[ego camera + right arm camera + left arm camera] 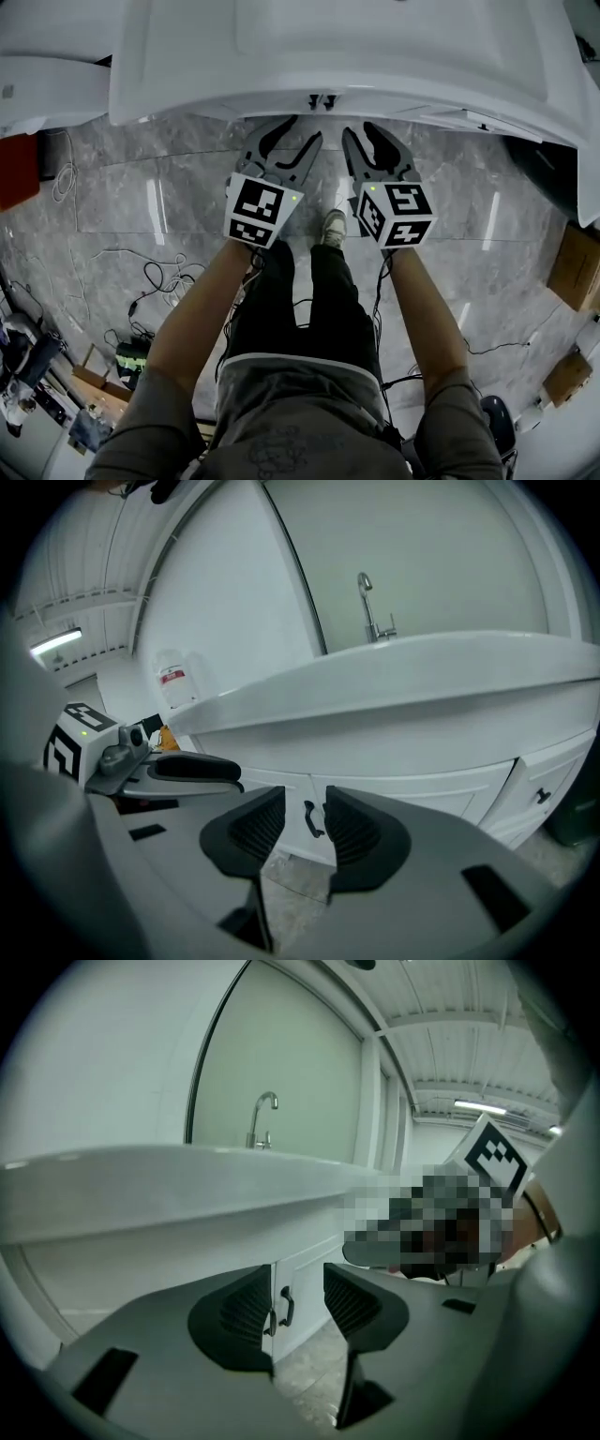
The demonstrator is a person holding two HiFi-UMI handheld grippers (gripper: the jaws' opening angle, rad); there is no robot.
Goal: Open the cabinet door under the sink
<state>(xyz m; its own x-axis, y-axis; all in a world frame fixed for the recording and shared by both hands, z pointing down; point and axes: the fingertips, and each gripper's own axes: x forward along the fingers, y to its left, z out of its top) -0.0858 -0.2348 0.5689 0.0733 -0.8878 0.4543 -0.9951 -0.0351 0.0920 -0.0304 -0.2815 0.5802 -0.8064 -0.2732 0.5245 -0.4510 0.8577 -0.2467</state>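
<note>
- Nearest, the left gripper and the right gripper are held out side by side at arm's length. They are above the grey marble floor and the person's shoe.
- The left gripper's jaws stand wide apart with nothing between the pads. Through the gap, well beyond the tips, two dark door handles show.
- The right gripper's jaws are also parted and hold nothing. One dark handle is framed in the gap, again well ahead.
- Beyond both sets of jaws is the white cabinet. Its two doors meet at a centre seam where the handles sit side by side, and both doors look closed.
- Above and ahead of the jaws, the white sink juts out over the cabinet, with a chrome faucet at its back.
- The step in hand appears to be the approach. To do it well, pick one gripper and bring it lower and forward under the sink's rim. Keep the jaws wide on either side of one vertical handle, and close only once the pads flank it. Then pull along the door's arc, not straight back.
</note>
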